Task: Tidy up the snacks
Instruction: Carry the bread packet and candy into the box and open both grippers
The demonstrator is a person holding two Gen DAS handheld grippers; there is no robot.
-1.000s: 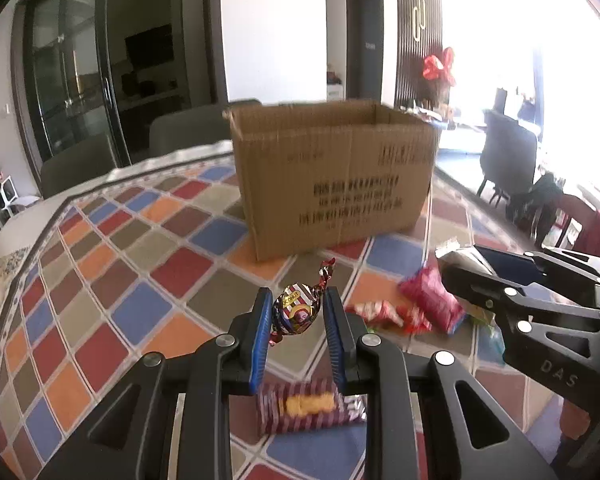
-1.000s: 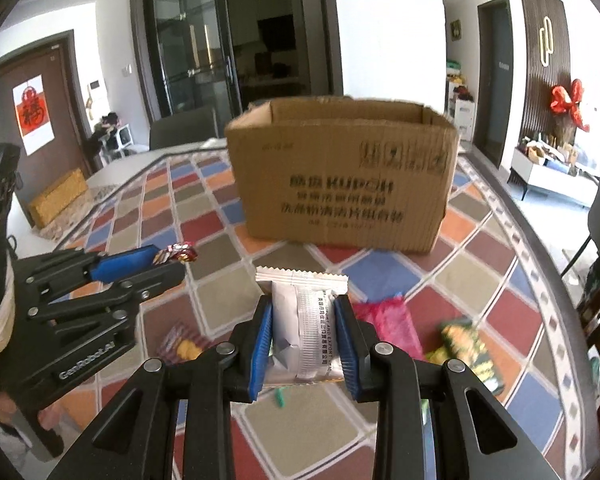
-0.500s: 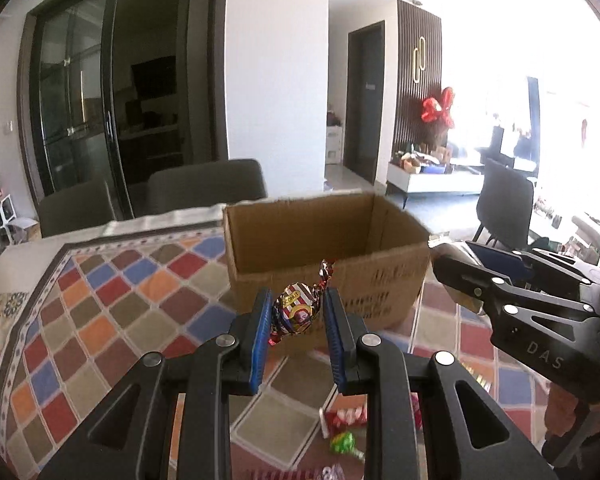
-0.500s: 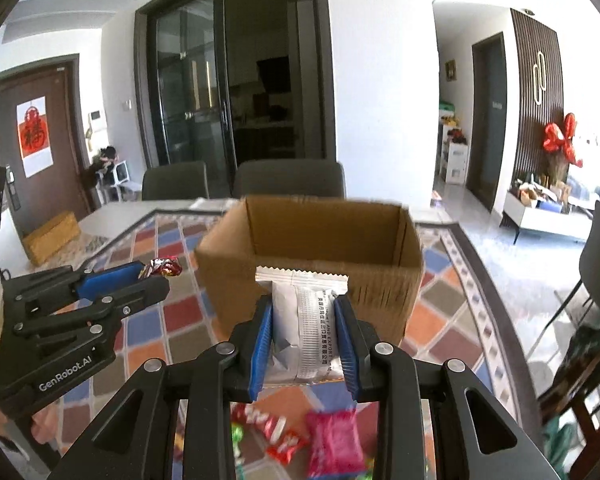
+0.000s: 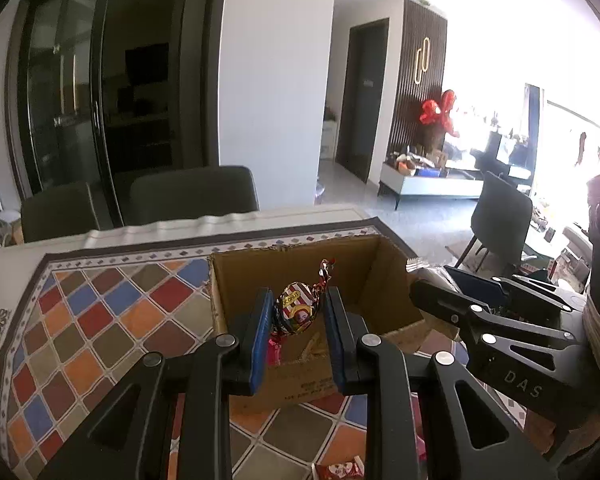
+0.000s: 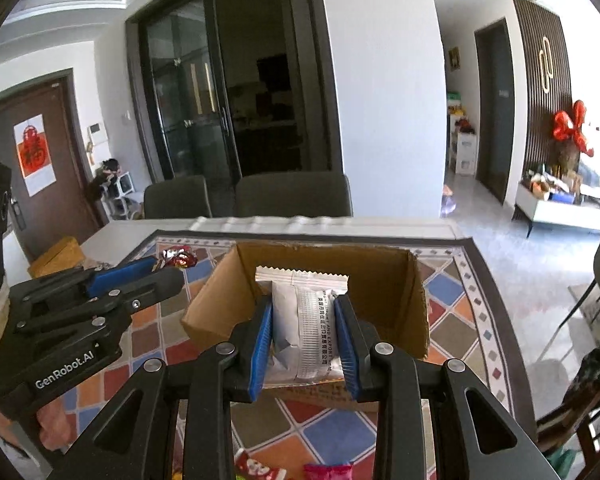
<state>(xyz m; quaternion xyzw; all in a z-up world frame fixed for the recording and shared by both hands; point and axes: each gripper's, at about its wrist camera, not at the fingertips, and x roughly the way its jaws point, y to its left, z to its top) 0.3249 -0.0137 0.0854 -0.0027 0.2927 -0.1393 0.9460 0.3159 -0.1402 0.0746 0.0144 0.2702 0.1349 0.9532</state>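
My left gripper (image 5: 298, 316) is shut on a round foil-wrapped candy (image 5: 298, 312) with red stripes, held above the near edge of the open cardboard box (image 5: 384, 276). A pink packet (image 5: 274, 354) lies inside the box. My right gripper (image 6: 304, 324) is shut on a white snack packet (image 6: 306, 328), held above the near wall of the same box (image 6: 392, 280). The left gripper also shows in the right wrist view (image 6: 168, 270), to the left of the box. The right gripper also shows in the left wrist view (image 5: 432, 286), by the box's right wall.
The box stands on a table with a multicoloured diamond-pattern cloth (image 5: 100, 320). Loose snack packets lie on the cloth near me (image 6: 256, 470), (image 6: 328, 472). Two grey chairs (image 6: 292, 194) stand behind the table's far edge.
Both grippers have risen and moved forward with their snacks, from low in front of the box to above its open top. The box's inside now shows.
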